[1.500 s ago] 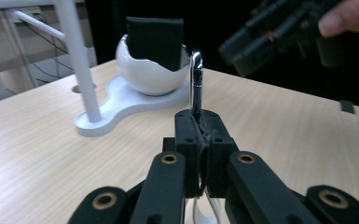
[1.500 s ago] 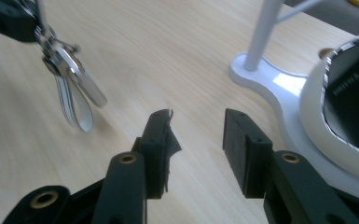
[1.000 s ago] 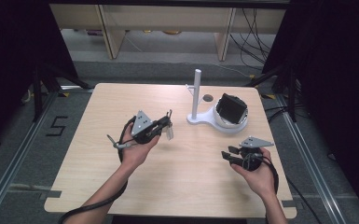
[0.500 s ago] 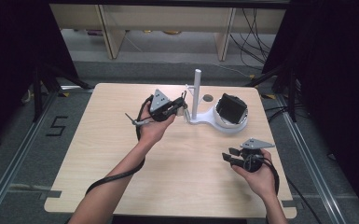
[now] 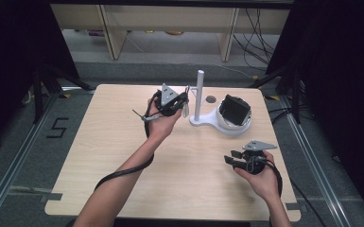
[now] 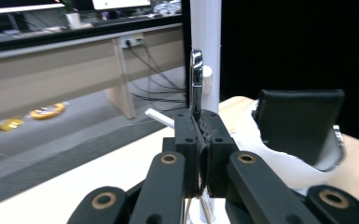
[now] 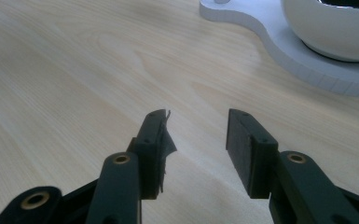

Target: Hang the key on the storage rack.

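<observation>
My left gripper [image 5: 185, 100] pinches a metal strip [image 6: 196, 79] just beside the white post [image 5: 200, 94]. My right gripper [image 5: 233, 157] hangs spread above the worktop [image 5: 99, 142].

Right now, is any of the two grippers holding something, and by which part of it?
The left gripper is shut on a thin shiny metal piece, clamped at its lower end; what it is cannot be told. The right gripper is open and holds nothing.

The high view looks forward and down over the whole table [image 5: 99, 156]. Each gripper view sits close behind its jaws; all three share the white stand [image 5: 199, 94] [image 6: 205, 42] [image 7: 279, 35].
</observation>
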`<state>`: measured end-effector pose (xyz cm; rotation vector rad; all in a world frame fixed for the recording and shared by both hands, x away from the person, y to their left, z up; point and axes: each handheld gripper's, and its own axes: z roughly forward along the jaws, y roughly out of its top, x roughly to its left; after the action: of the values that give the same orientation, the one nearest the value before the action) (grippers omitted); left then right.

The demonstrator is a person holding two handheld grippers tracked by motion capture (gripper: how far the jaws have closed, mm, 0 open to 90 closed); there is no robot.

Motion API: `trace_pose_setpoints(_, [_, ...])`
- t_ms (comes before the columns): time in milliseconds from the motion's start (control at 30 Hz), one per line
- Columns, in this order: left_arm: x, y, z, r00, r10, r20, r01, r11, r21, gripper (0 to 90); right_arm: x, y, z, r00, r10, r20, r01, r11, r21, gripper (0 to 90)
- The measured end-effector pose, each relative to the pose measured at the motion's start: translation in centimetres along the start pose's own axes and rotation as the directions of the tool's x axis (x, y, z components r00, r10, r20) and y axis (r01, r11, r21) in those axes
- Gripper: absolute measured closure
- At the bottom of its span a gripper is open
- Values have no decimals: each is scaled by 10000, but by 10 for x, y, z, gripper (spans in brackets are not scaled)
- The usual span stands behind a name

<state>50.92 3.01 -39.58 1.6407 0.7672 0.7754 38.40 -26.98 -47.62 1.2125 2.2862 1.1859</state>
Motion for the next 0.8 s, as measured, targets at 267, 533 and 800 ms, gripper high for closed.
trace_pose_setpoints(267, [-16,1,6,9901,1088,-885,-1068,9939,273,863,0,-3,2,9998,74,-177,-75,10000,-6,590])
trace_pose_setpoints(533, [-32,-5,10,9597,2354,-1536,-2287,9716,599,830,1,-4,5,9993,110,-351,-104,9998,195,583])
trace_pose_setpoints(800, [-44,-4,12,9242,3641,-1155,-3607,9314,500,756,2,-4,6,9992,55,-390,-37,9989,468,572])
